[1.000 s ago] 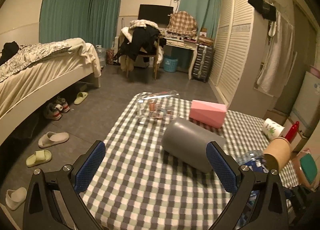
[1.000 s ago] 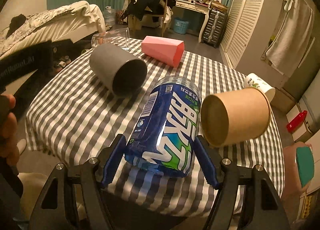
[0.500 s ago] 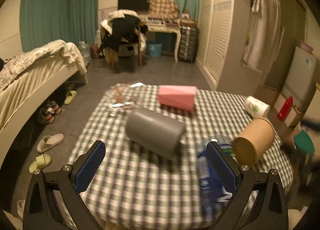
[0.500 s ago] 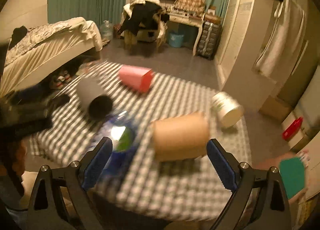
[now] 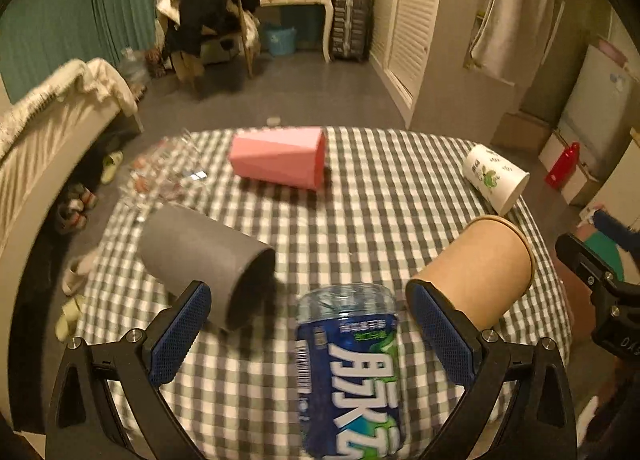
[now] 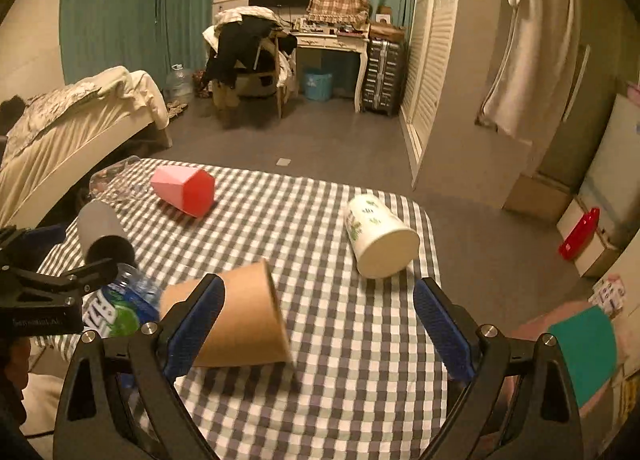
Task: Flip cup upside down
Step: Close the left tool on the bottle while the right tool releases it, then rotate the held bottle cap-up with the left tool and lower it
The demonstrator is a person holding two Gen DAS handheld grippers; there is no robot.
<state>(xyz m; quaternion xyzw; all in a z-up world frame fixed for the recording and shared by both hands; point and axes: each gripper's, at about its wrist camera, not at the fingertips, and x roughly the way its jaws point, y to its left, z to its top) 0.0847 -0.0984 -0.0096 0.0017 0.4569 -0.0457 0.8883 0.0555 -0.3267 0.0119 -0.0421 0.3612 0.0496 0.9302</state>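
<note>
Both grippers, left (image 5: 308,334) and right (image 6: 318,326), are spread wide, holding nothing. The brown cup (image 6: 240,320) lies on its side near the table's (image 6: 360,380) near edge, beside the blue bottle (image 5: 348,372), perhaps touching it.

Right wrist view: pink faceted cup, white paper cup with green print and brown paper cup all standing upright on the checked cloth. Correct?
No. The pink faceted cup, white paper cup with green print and brown paper cup all lie on their sides on the checked cloth, as the right wrist view shows.
</note>
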